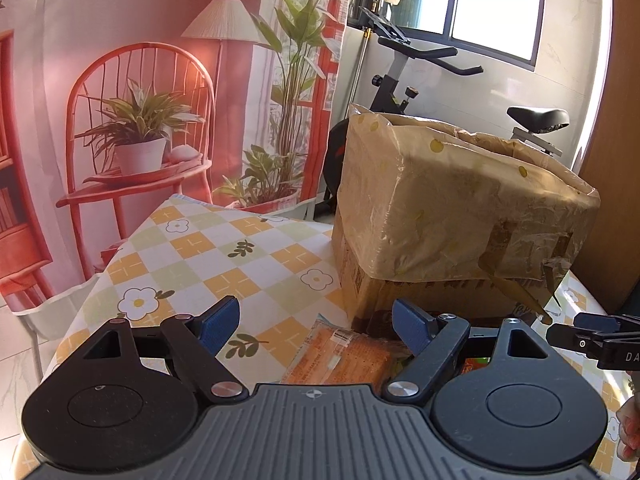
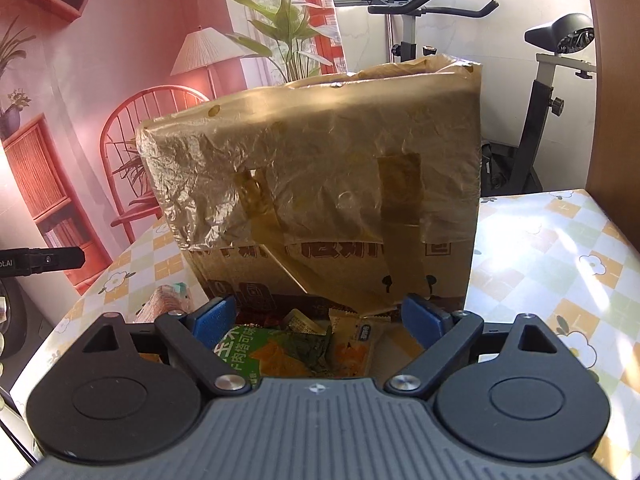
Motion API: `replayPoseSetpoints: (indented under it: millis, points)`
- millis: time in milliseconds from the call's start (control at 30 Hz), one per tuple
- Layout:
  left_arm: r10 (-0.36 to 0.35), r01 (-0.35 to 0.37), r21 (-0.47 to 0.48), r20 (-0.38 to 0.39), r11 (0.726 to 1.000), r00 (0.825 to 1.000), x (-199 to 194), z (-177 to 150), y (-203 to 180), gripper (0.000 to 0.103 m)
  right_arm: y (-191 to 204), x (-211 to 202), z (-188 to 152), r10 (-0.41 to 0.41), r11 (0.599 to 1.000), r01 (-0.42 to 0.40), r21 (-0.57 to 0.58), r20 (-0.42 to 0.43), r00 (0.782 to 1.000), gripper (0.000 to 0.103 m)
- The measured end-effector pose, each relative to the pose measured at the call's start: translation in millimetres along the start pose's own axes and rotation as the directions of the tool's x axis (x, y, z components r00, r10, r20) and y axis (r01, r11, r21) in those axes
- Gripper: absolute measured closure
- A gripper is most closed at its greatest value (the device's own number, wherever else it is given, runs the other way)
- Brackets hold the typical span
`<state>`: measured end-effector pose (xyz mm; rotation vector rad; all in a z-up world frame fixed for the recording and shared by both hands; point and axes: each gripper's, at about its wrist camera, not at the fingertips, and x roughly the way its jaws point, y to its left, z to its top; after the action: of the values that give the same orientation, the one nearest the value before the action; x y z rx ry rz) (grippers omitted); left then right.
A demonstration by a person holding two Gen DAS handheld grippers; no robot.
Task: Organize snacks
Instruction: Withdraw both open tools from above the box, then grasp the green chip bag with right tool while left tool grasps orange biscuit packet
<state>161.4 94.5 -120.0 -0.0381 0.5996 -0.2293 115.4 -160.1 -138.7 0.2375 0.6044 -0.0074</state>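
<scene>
Both our left gripper (image 1: 316, 330) and right gripper (image 2: 318, 322) hung released over snack packets (image 2: 304, 350) at lower centre, on the desk (image 1: 192, 248). We judged overlapping wrappers could slip, or the plastic-lined carton (image 2: 316, 184) get bumped.

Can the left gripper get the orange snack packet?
Probably yes. The left gripper is open, and the orange snack packet lies on the table just beyond its fingertips with nothing covering it.
</scene>
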Motion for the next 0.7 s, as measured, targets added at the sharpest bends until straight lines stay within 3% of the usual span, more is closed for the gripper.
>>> replayPoseSetpoints:
  millis: [267, 533, 633, 700]
  points:
    - [-0.045, 0.047, 0.03, -0.042, 0.998, 0.998, 13.0, -15.0, 7.6, 0.018, 21.1, 39.7, -23.2, 0.008, 1.0, -0.009, -0.005, -0.119, 0.993, 0.001]
    - [-0.12, 0.127, 0.075, -0.093, 0.989, 0.988, 37.2, -28.9, 13.6, 0.017, 17.1, 57.7, -39.1, 0.011, 1.0, -0.007, 0.028, -0.167, 0.986, 0.0]
    - [-0.146, 0.157, 0.1, -0.109, 0.983, 0.983, 46.8, -32.7, 11.6, 0.017, 12.2, 54.5, -44.1, 0.016, 0.999, -0.01, 0.037, -0.15, 0.989, 0.003]
    - [-0.168, 0.181, 0.109, -0.124, 0.977, 0.978, 54.3, -35.4, 10.2, 0.017, 11.3, 50.1, -44.8, 0.029, 0.999, -0.026, 0.02, -0.138, 0.99, 0.011]
